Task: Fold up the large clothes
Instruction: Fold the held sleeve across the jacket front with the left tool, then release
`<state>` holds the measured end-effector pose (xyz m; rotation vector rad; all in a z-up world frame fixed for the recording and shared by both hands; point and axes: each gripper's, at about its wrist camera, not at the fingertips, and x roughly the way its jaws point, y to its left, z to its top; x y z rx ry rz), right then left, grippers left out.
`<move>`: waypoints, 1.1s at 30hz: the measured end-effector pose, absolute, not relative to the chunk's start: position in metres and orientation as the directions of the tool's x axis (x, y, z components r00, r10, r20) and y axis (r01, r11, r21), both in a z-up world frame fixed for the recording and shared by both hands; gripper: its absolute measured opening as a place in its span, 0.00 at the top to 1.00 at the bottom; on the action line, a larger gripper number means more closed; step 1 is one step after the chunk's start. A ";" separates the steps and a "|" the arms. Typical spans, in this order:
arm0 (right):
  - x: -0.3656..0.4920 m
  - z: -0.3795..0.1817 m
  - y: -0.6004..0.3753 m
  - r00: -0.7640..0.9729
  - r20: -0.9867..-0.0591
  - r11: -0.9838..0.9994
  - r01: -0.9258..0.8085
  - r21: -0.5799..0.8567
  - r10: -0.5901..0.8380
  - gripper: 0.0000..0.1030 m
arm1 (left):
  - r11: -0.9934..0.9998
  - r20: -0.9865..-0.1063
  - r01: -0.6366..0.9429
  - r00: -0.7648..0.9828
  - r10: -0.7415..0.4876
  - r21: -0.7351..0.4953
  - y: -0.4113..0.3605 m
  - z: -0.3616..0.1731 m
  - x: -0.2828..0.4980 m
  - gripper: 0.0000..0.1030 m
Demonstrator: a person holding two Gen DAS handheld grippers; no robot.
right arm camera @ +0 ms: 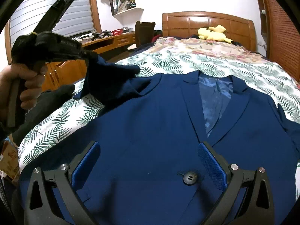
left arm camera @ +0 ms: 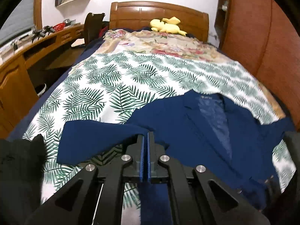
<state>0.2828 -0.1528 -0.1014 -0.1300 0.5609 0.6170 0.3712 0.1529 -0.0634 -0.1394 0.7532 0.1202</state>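
From the left wrist, the left gripper (left arm camera: 145,134) had its fingers clamped on the sleeve (left arm camera: 97,140) of the blue jacket (left arm camera: 187,127), which lay on the bed (left arm camera: 90,86).

From the right wrist, the right gripper (right arm camera: 150,163) hovered over the jacket's button (right arm camera: 189,178), fingers apart, empty. The sleeve fold looked under way; next, carrying it across the jacket's front.

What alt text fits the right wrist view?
A navy blazer lies face up on a leaf-print bedspread, the open right gripper above its button. At left, the left gripper lifts a sleeve.
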 end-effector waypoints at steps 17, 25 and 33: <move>0.292 -0.109 -0.152 0.652 -0.556 0.808 -0.586 0.064 0.516 0.00 | 0.934 -0.732 -0.338 0.664 0.150 -0.116 0.244 -0.126 0.369 0.30; 0.295 -0.113 -0.150 0.641 -0.569 0.807 -0.586 0.071 0.515 0.00 | 0.848 -0.821 -0.471 0.565 0.078 -0.243 0.289 -0.194 0.374 0.31; 0.295 -0.113 -0.151 0.642 -0.566 0.806 -0.587 0.071 0.517 0.00 | 0.867 -0.834 -0.456 0.544 0.093 -0.201 0.281 -0.194 0.384 0.77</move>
